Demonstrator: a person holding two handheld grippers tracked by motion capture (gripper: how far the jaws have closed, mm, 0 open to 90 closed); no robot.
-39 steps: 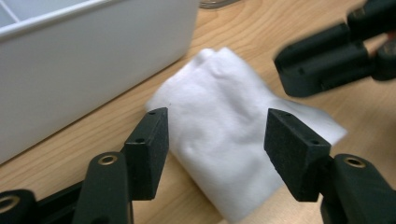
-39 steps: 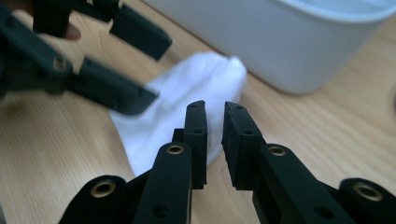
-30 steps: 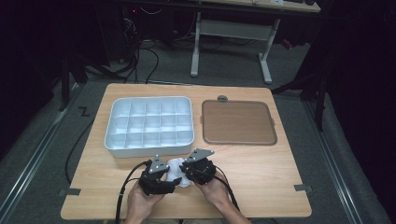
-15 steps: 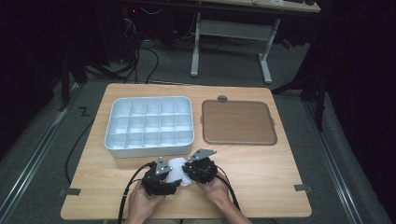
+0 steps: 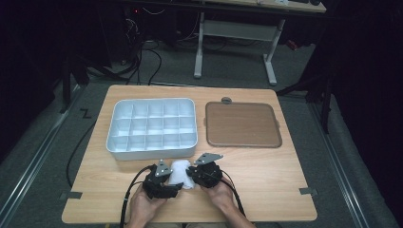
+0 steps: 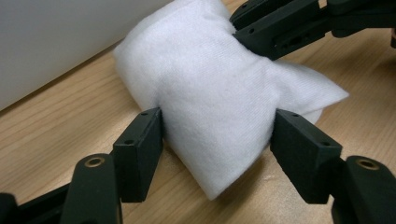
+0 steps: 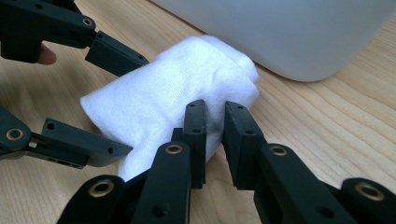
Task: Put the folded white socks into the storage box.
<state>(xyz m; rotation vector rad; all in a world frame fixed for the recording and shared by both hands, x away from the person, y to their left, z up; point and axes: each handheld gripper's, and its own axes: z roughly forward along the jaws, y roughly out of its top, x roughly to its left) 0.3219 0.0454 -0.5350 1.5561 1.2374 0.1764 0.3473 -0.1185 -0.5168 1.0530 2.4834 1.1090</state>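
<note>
- Fingers of the left gripper [image 6: 217,135] stand wide on either side of a white folded cloth [image 6: 219,93], their pads pressed against its flanks, so they hold it across its width.
- Fingers of the right gripper [image 7: 215,128] are drawn narrow, pinching a fold at the cloth's other end; a little fabric sits squeezed between the pads.
- White folded cloth: soft knit fabric, folded into a thick puffy pad with rounded edges, and one loose corner sticks out in a flat point. It looks clean and unmarked.
- It lies on the bench [image 5: 266,190] near the front edge, roughly at mid-width, just in front of the white tray [image 5: 152,127] and between the two grippers.
- Bench: a pale wood top with rounded corners and a visible grain. Bits of grey tape sit at its front left and front right edges.
- Behind it the room is dark, with a grey floor, trailing black cables and the white legs of another table.
- Count: one cloth, two grippers, one white tray split into many small compartments at the left rear, one flat brown lid [image 5: 242,124] at the right rear, and one small grey disc [image 5: 226,100] touching the lid's back edge.
</note>
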